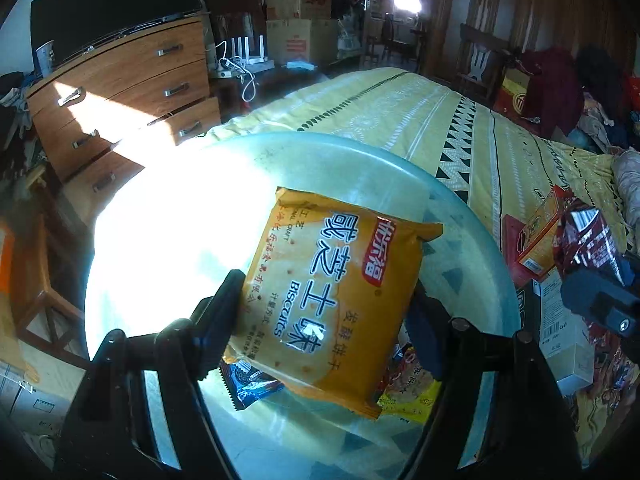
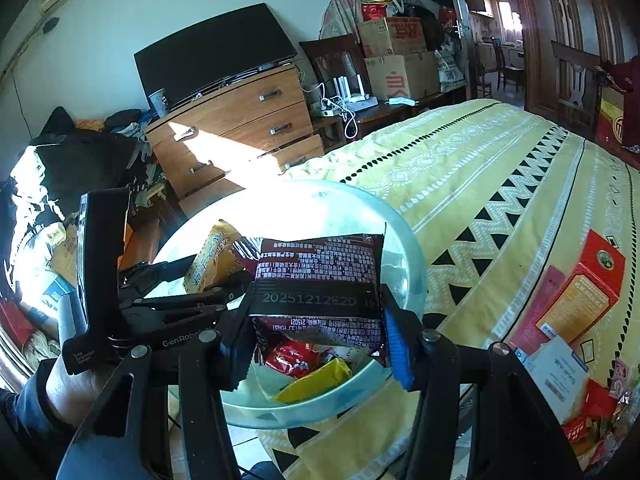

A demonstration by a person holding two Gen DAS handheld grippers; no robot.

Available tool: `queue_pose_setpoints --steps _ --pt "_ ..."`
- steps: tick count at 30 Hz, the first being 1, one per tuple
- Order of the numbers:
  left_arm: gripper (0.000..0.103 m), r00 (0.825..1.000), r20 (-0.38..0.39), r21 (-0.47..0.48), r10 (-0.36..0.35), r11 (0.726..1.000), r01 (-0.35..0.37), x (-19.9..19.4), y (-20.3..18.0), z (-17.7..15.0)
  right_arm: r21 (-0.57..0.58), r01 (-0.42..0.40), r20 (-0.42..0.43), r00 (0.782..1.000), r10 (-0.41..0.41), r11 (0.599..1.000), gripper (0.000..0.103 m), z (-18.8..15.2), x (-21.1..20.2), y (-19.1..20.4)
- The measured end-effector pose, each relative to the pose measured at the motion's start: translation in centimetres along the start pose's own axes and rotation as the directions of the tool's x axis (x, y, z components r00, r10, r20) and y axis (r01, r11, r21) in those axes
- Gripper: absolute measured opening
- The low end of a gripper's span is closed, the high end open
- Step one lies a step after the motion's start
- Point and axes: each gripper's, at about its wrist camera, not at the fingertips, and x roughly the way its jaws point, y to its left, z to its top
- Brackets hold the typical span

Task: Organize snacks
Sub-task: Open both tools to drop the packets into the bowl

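My left gripper (image 1: 326, 300) is shut on an orange biscuit pack (image 1: 336, 292) and holds it over a pale blue-green bowl (image 1: 360, 160). Under the pack lie a blue-black snack packet (image 1: 250, 384) and a yellow-red one (image 1: 408, 392). My right gripper (image 2: 316, 320) is shut on a dark red snack packet (image 2: 320, 276) above the same bowl (image 2: 408, 256), where red (image 2: 288, 356) and yellow (image 2: 316, 380) packets lie. The left gripper (image 2: 176, 312) with the orange pack (image 2: 212, 256) shows to its left. The right gripper and dark red packet (image 1: 584, 240) show at the right of the left wrist view.
The bowl rests at the corner of a bed with a yellow patterned sheet (image 2: 500, 168). Orange-red boxes (image 2: 580, 292) and a white box (image 2: 560, 376) lie on the sheet to the right. A wooden dresser (image 2: 240, 128) with a TV stands beyond.
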Motion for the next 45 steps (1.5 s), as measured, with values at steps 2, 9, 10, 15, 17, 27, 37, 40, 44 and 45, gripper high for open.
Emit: queue_pose_setpoints --steps 2,9,10,15,17,27,37,40,44,45 --pt "0.076 1.000 -0.001 0.001 -0.003 1.000 0.003 0.0 0.2 0.2 0.000 0.000 -0.014 1.000 0.000 1.000 0.058 -0.2 0.7 0.3" --pt "0.076 1.000 -0.008 -0.003 -0.017 1.000 0.017 0.3 0.8 0.5 -0.002 0.003 -0.024 1.000 -0.003 1.000 0.059 -0.3 1.2 0.5" --pt "0.076 1.000 -0.009 -0.002 -0.018 1.000 0.018 0.4 0.8 0.5 -0.002 0.002 -0.024 1.000 -0.002 1.000 0.059 -0.3 1.2 0.5" --pt "0.076 1.000 -0.013 0.000 -0.023 1.000 0.023 0.7 1.0 0.7 -0.002 0.003 -0.022 1.000 -0.003 1.000 0.059 -0.3 1.1 0.6" --pt "0.076 1.000 -0.015 0.000 -0.026 1.000 0.026 0.7 1.0 0.7 -0.001 0.003 -0.023 1.000 -0.003 1.000 0.059 -0.3 1.0 0.6" --pt "0.076 1.000 -0.023 0.000 -0.018 1.000 0.018 0.9 1.2 0.8 -0.002 0.000 -0.025 1.000 0.000 1.000 0.059 0.1 1.4 0.7" --pt "0.077 0.999 -0.029 0.006 -0.015 1.000 0.016 1.1 1.1 0.8 -0.002 0.010 -0.034 0.999 -0.011 1.000 0.067 0.6 2.3 0.9" --pt "0.077 0.999 -0.035 -0.001 -0.011 1.000 0.011 1.2 1.3 0.8 0.000 0.012 -0.033 0.999 -0.012 1.000 0.068 0.5 2.5 0.9" --pt "0.080 0.999 -0.041 0.000 -0.002 1.000 0.002 1.3 1.3 0.7 -0.001 0.019 -0.020 1.000 -0.019 1.000 0.075 0.5 2.2 0.9" --pt "0.083 0.999 -0.039 0.002 0.002 1.000 -0.001 1.3 1.3 0.7 -0.002 0.021 -0.017 1.000 -0.021 1.000 0.075 0.5 2.1 1.0"
